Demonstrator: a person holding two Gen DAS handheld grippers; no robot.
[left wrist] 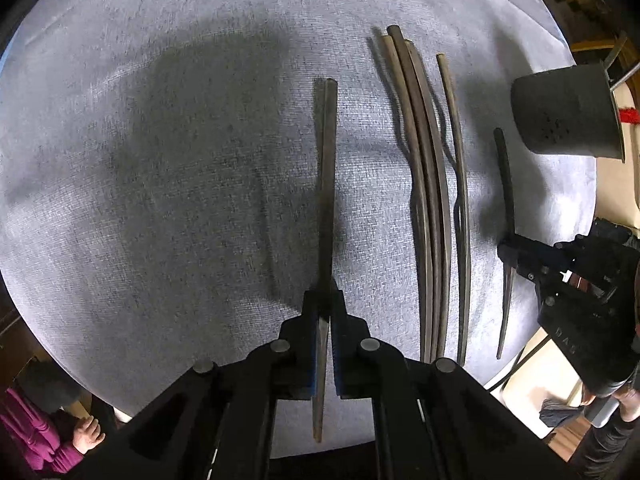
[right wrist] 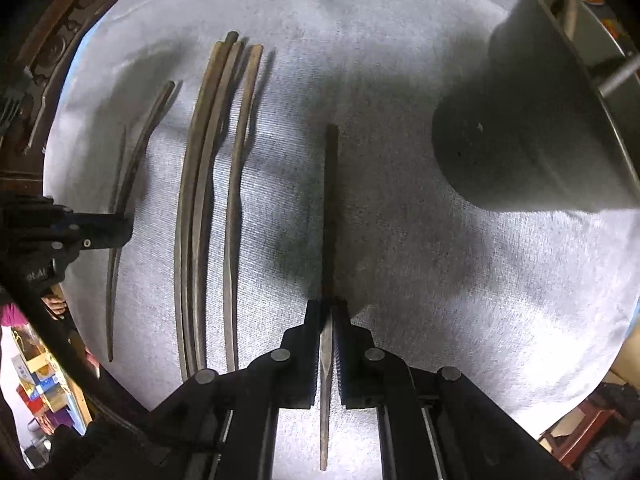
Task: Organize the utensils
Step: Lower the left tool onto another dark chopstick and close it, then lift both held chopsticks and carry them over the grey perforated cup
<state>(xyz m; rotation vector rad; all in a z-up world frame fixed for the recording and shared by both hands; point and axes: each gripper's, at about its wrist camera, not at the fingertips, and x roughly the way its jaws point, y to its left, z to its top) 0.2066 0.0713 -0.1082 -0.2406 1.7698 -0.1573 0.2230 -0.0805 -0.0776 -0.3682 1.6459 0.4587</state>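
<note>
Your surface is cloth-covered, with a dark holder lying tipped at the far right. Between your tools, a bundle of chopsticks rests on the cloth, one loose stick just to its right. Your left tool is pinching a pair of sticks near their thin ends; your right tool is pinching a single stick the same way. They look light, stiff and smooth, so they'll likely pivot or slide; gripping nearer mid-length should steady them.
</note>
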